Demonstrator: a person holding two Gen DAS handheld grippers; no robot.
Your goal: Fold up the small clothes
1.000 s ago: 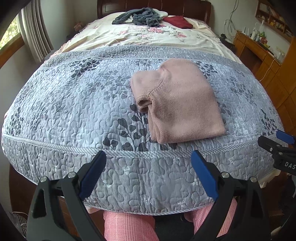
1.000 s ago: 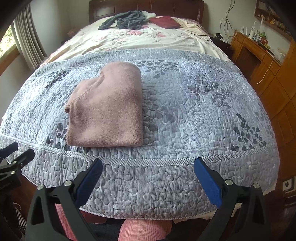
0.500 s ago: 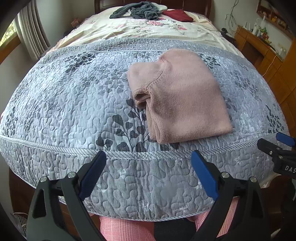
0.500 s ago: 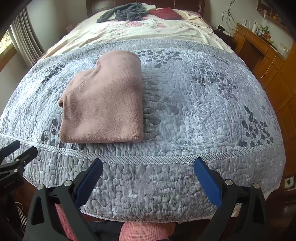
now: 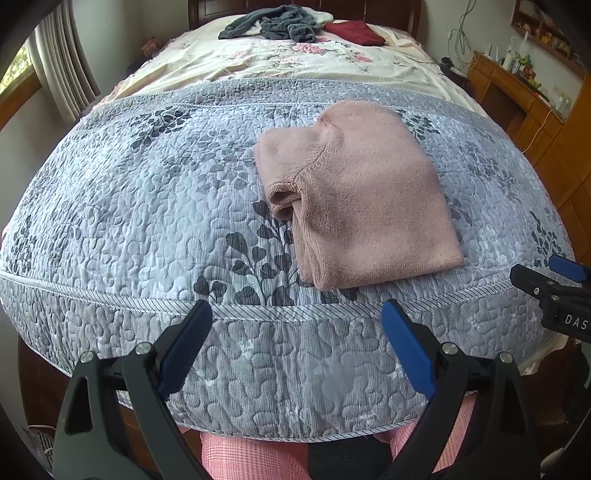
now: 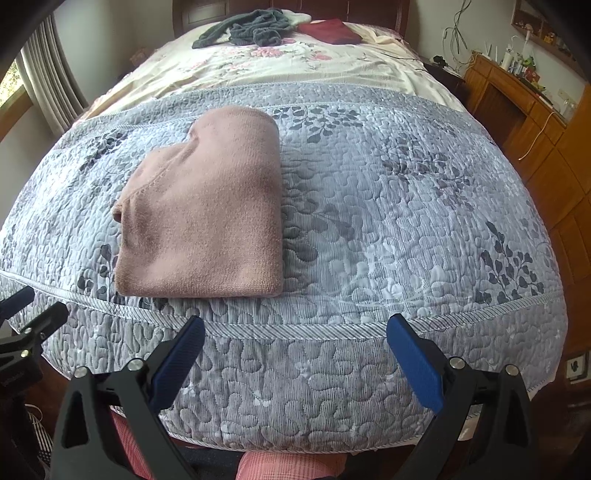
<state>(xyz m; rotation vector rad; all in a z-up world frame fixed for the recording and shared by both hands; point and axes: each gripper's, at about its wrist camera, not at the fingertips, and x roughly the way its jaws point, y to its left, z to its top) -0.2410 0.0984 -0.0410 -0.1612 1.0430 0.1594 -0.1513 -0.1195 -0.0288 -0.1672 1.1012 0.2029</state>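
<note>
A folded pink knitted garment [image 5: 365, 195] [image 6: 207, 214] lies flat on the grey quilted bedspread [image 5: 147, 206] [image 6: 406, 206], near the foot edge of the bed. My left gripper [image 5: 297, 332] hovers open over the bed's front edge, short of the garment and slightly to its left, with nothing between its blue pads. My right gripper [image 6: 295, 347] is open too, empty, in front of the bed edge and to the right of the garment. The right gripper's tip [image 5: 554, 284] shows at the left wrist view's right edge; the left gripper [image 6: 26, 325] shows at the right wrist view's left edge.
At the headboard end lie a dark grey garment [image 5: 273, 26] [image 6: 247, 29] and a dark red one [image 5: 351, 31] [image 6: 328, 31] on a floral sheet [image 5: 295, 62]. A wooden dresser [image 5: 535, 110] [image 6: 528, 118] stands along the right. Pink-checked trouser legs [image 5: 251, 458] are below.
Both grippers have moved forward and a little up toward the bed, so the pink garment looks nearer. Both stayed open and empty; the garment has not moved.
</note>
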